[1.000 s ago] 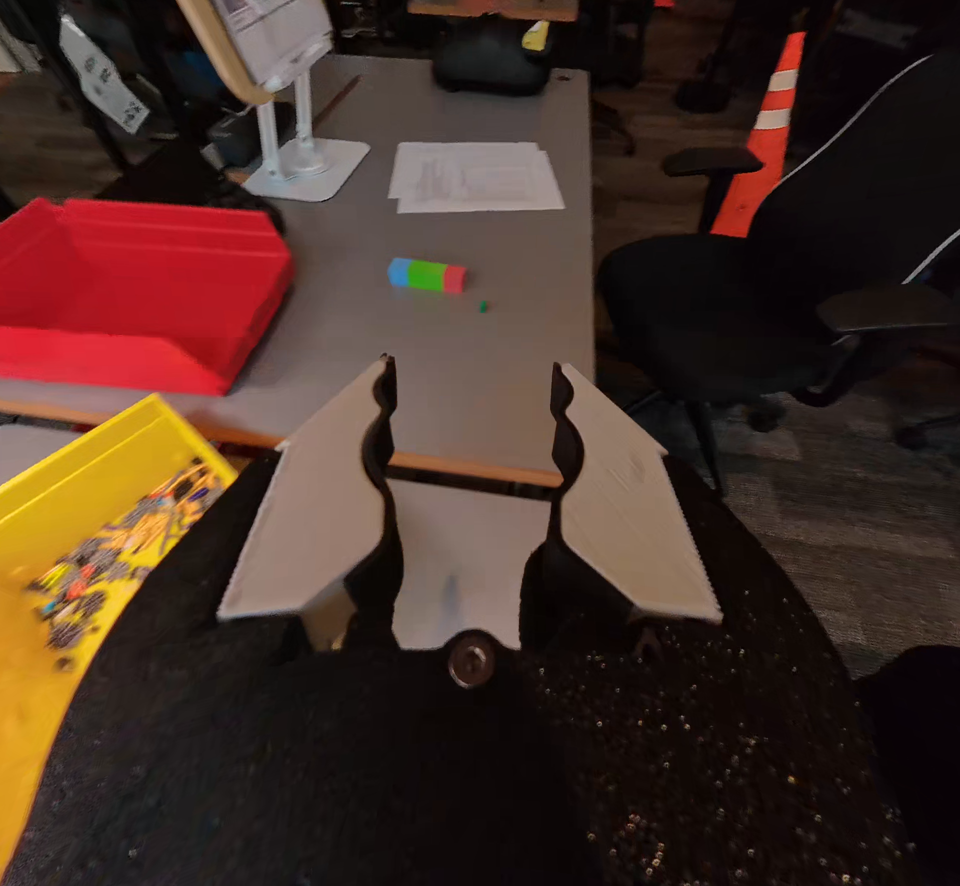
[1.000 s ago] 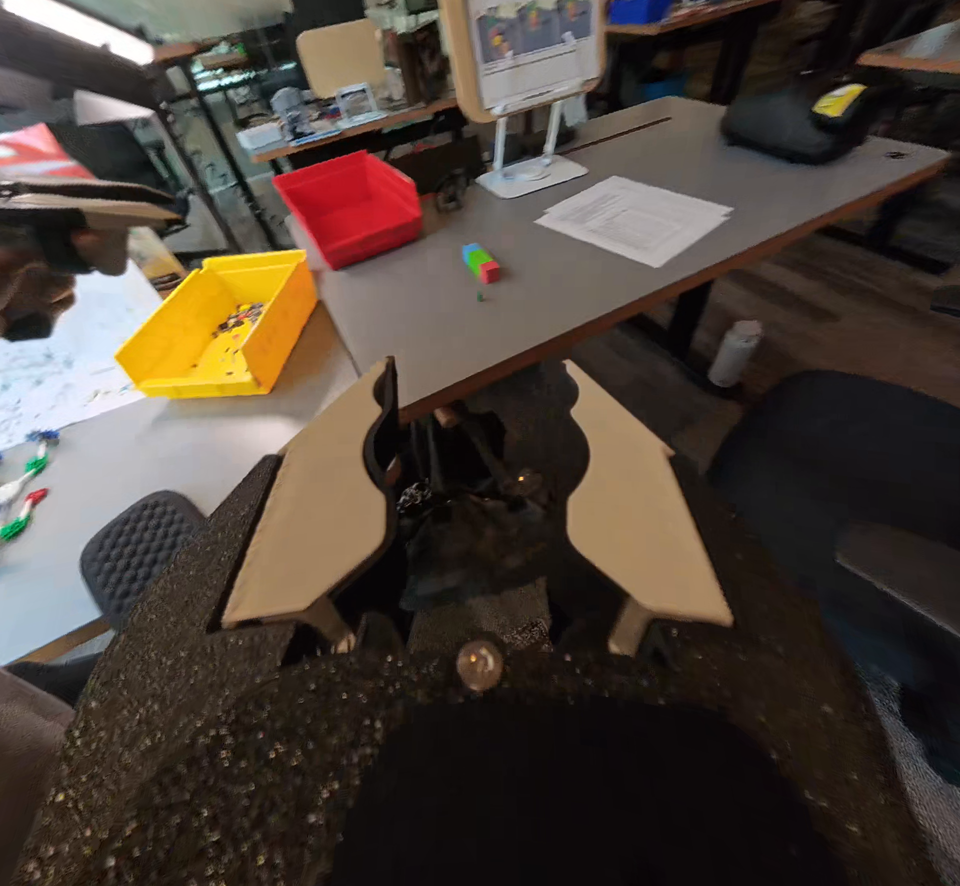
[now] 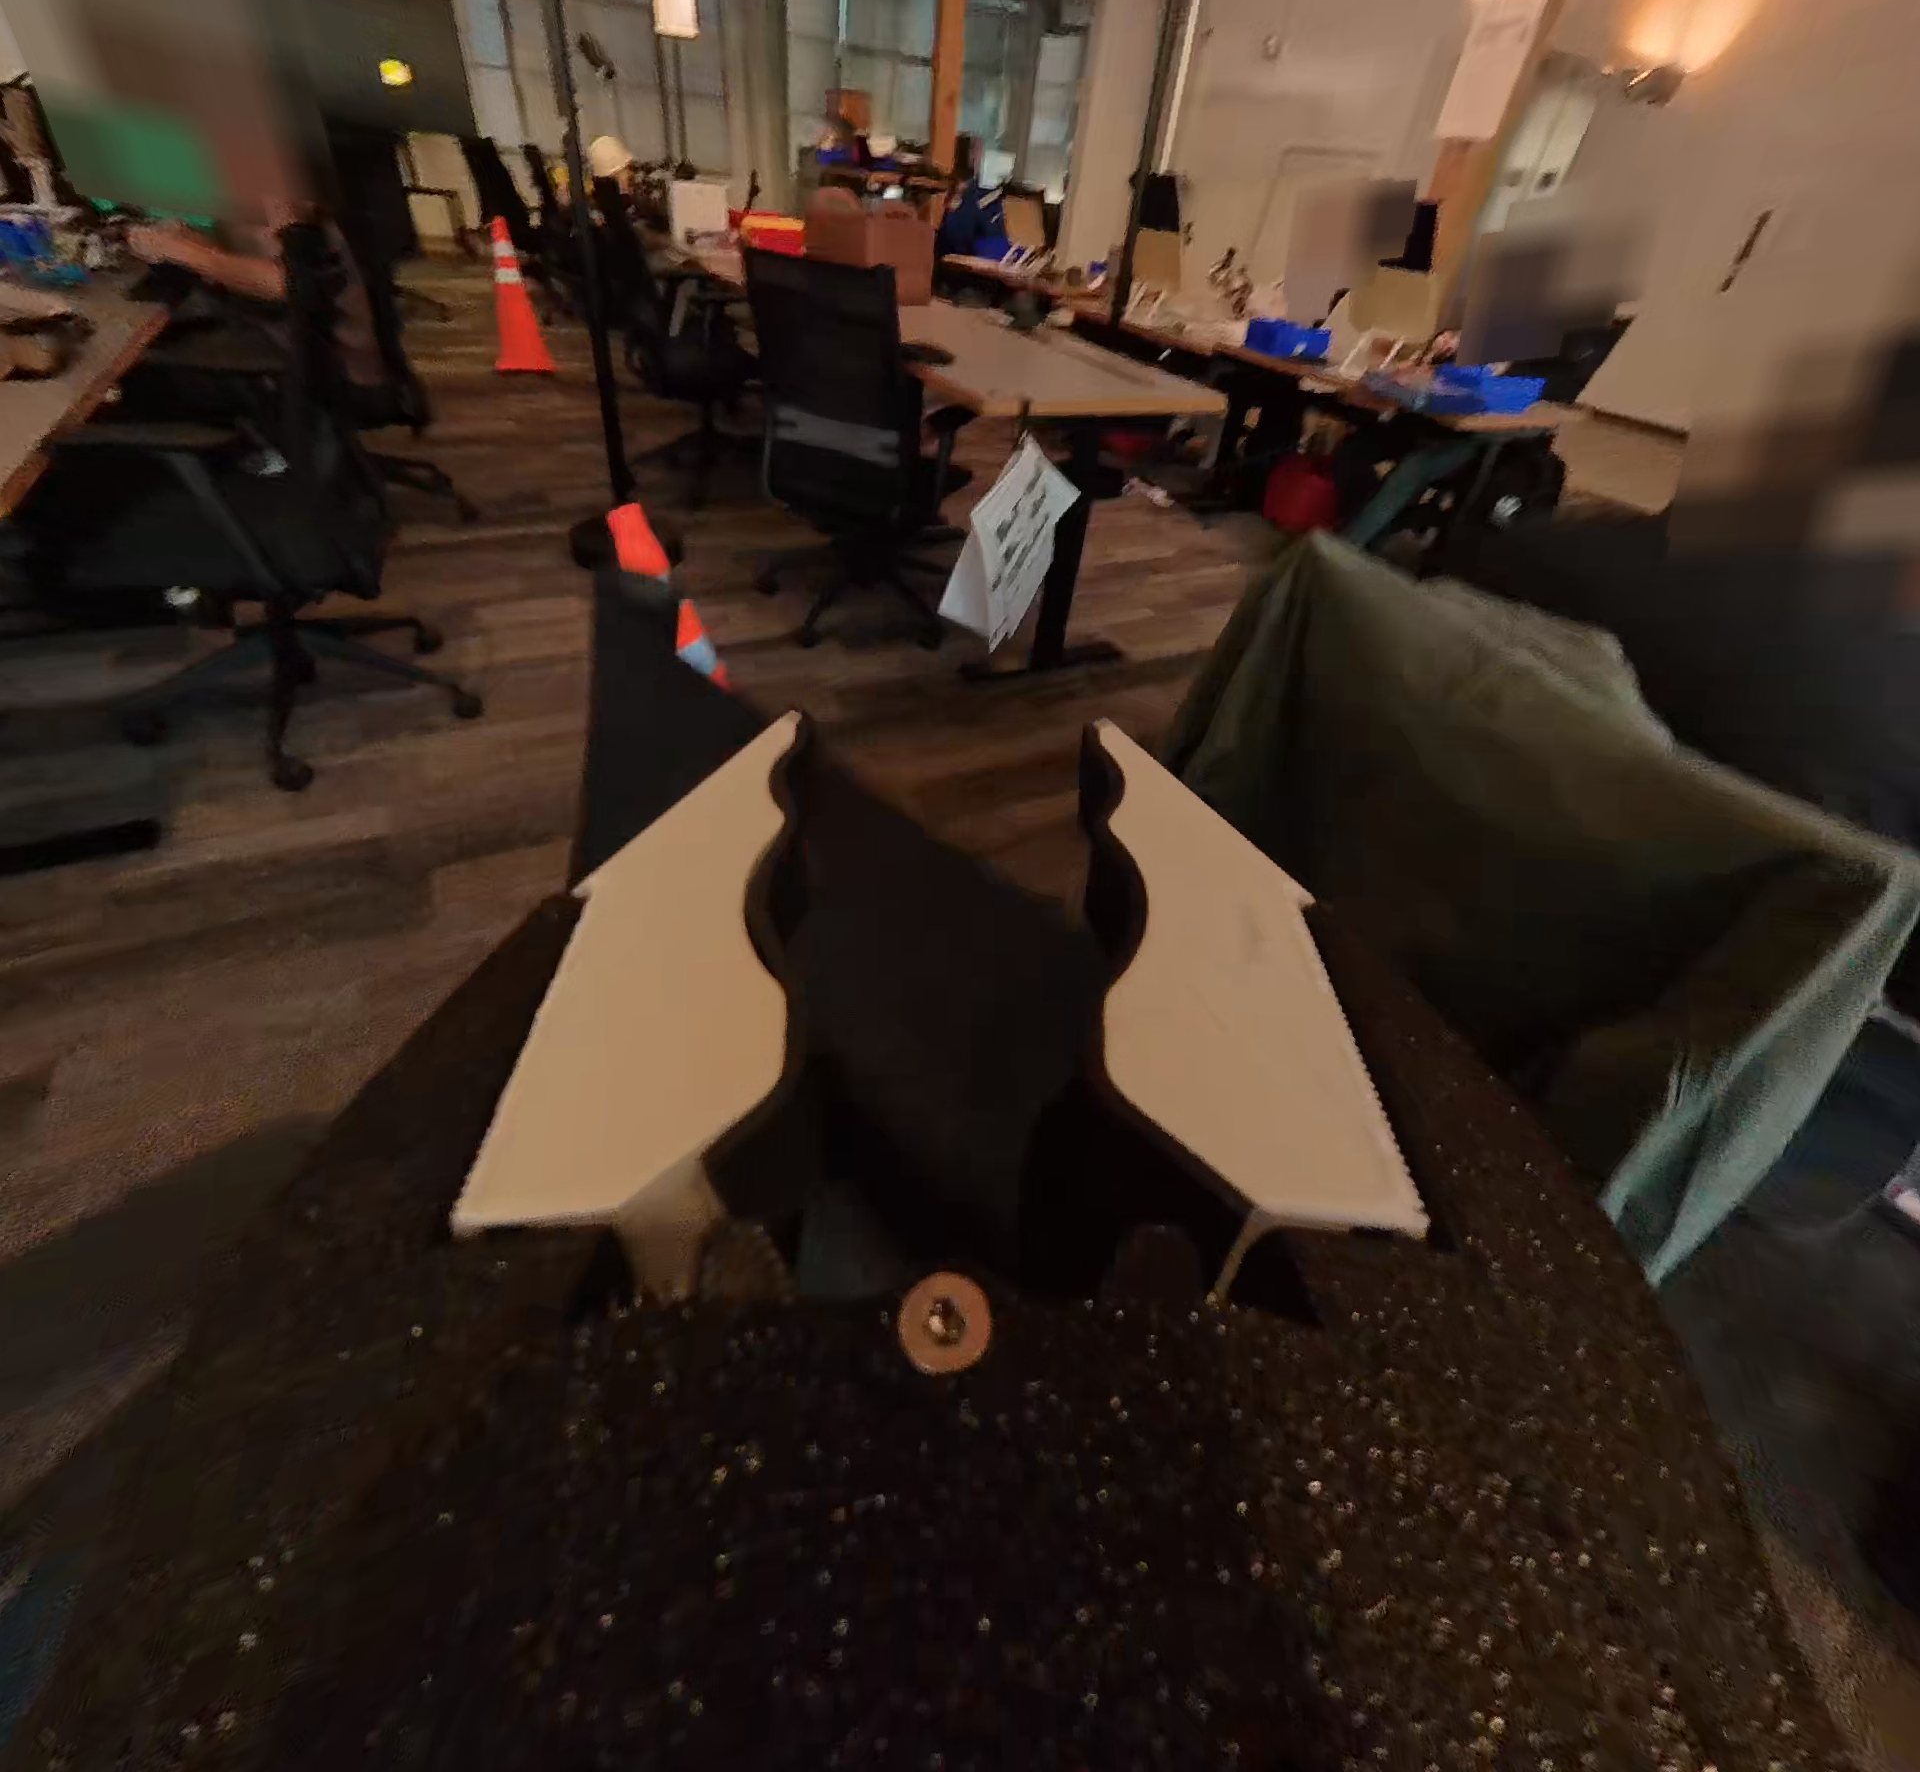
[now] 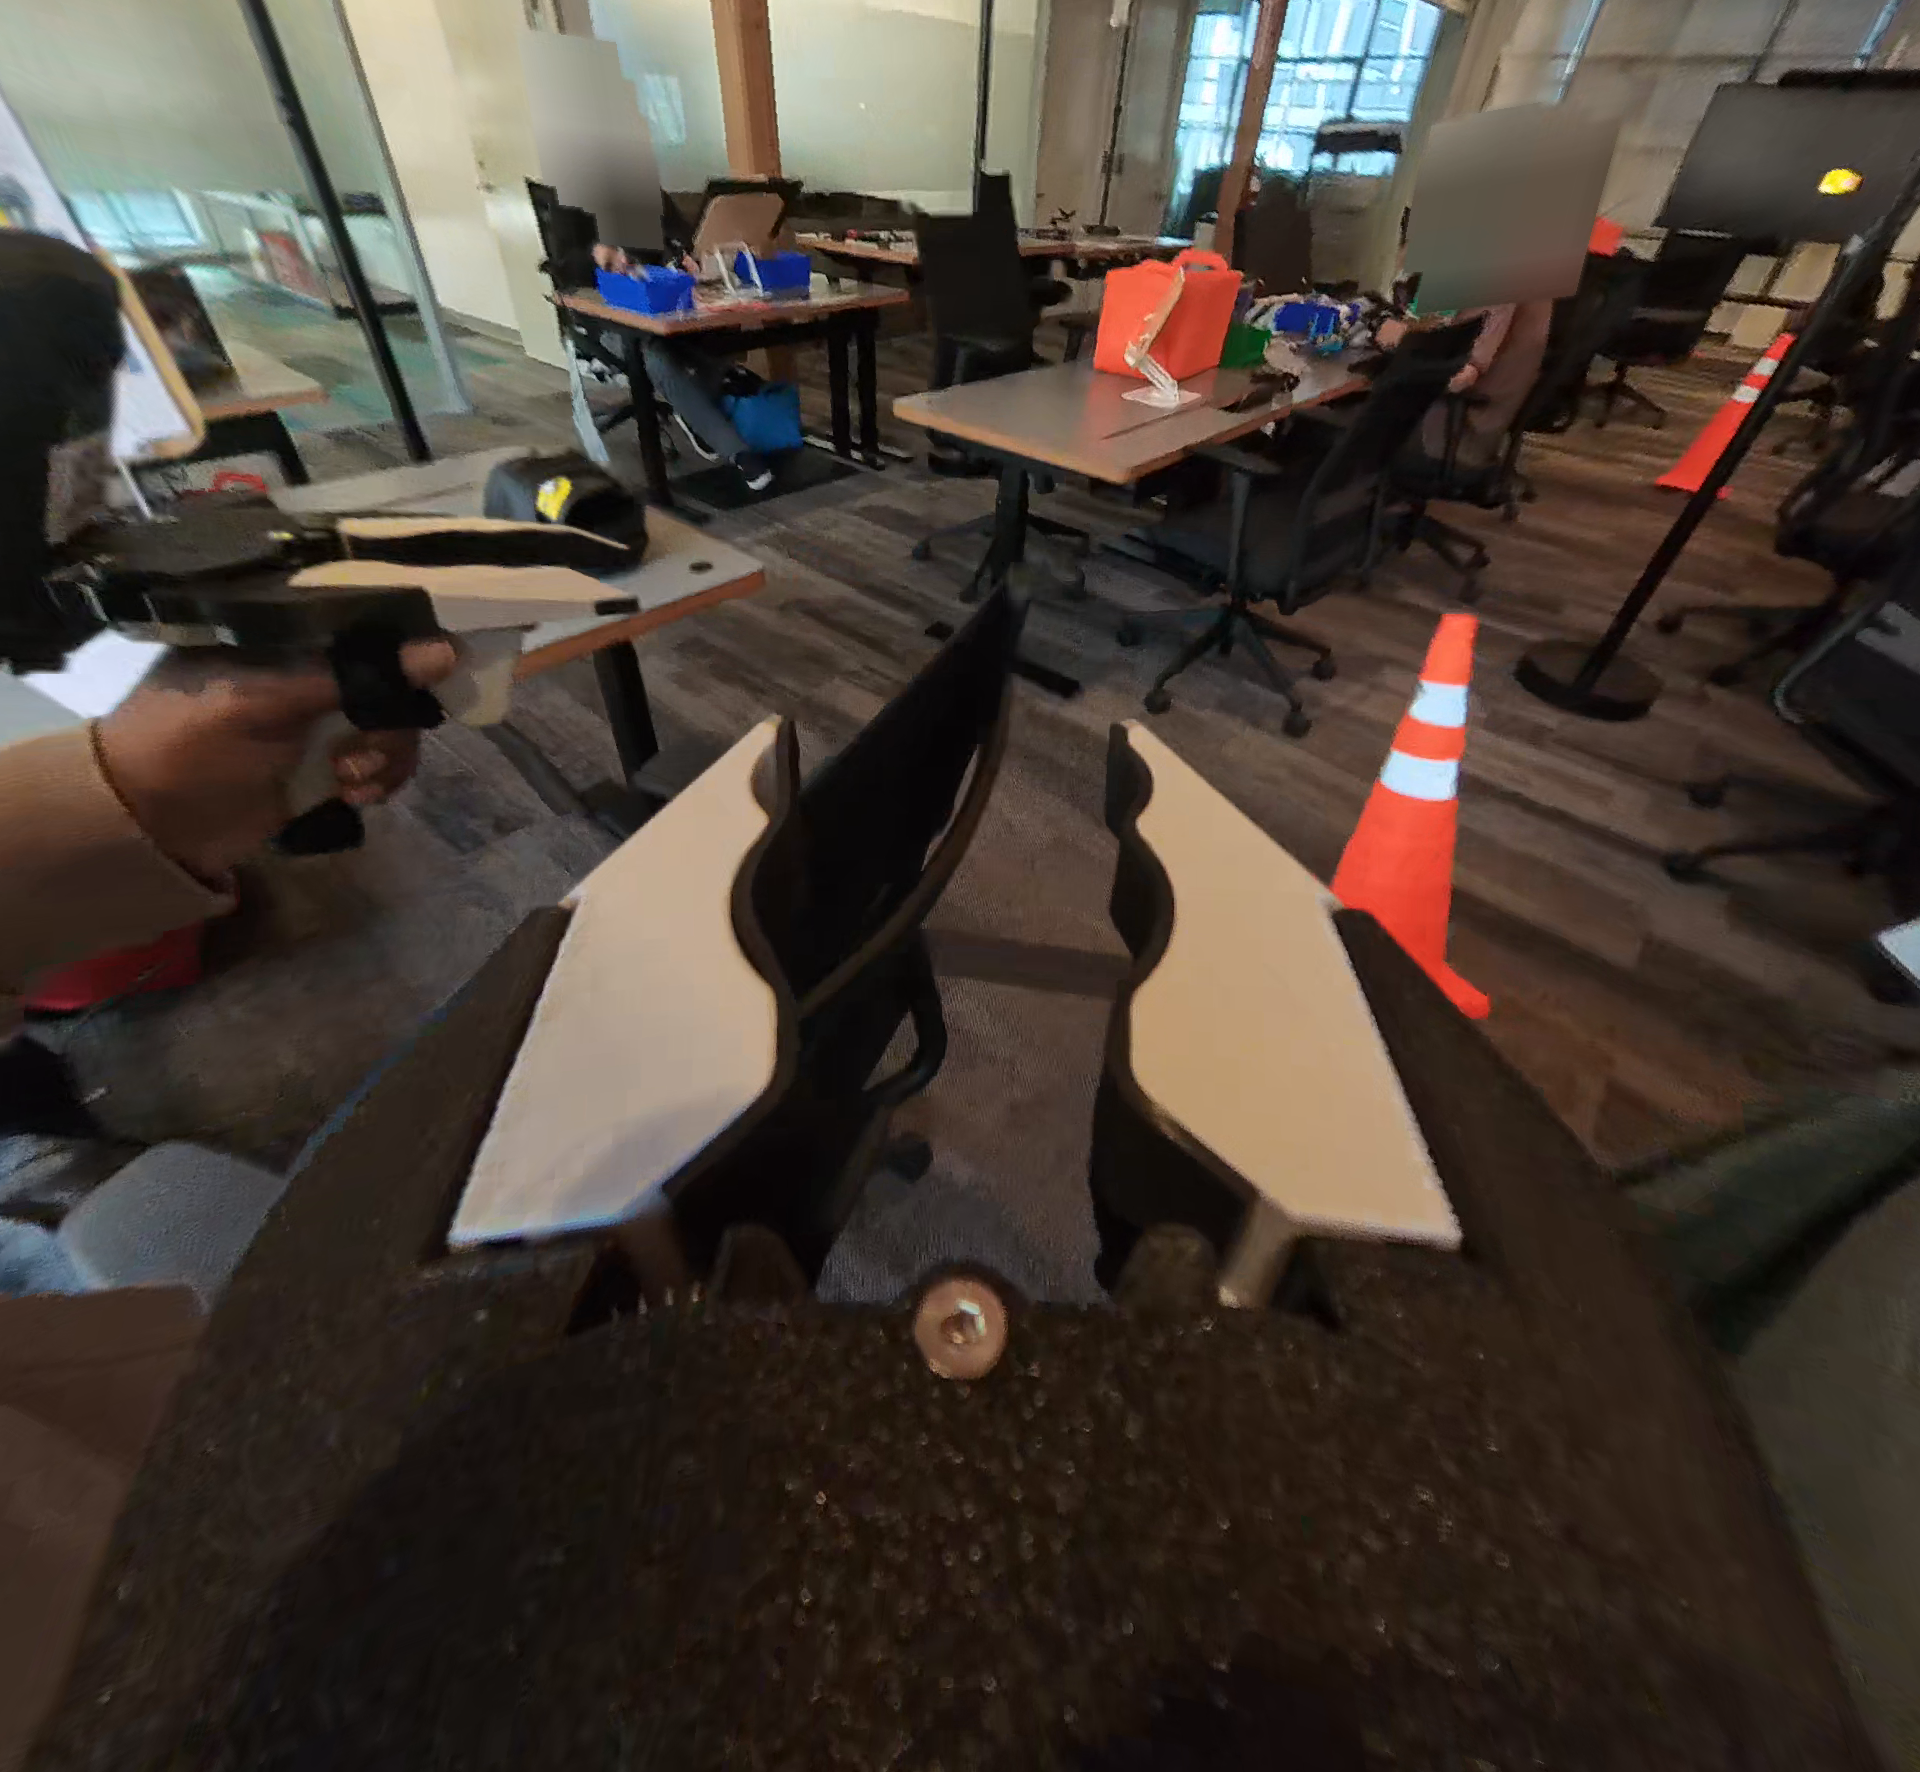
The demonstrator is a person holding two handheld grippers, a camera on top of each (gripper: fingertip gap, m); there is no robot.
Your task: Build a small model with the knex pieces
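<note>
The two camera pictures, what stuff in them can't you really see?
- Left wrist view: black chair back, lower part hidden behind the left gripper.
- Left wrist view: hanging paper, too blurred to make out.
- Right wrist view: orange cone, base hidden behind the right gripper.
- Right wrist view: grey table, cut off by the picture's left edge.

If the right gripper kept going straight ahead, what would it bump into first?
Most likely the black chair. Its back shows right between the open fingers of the right hand-held gripper. The orange cone stands off to the right, out of line. Depth is hard to judge here.
</note>
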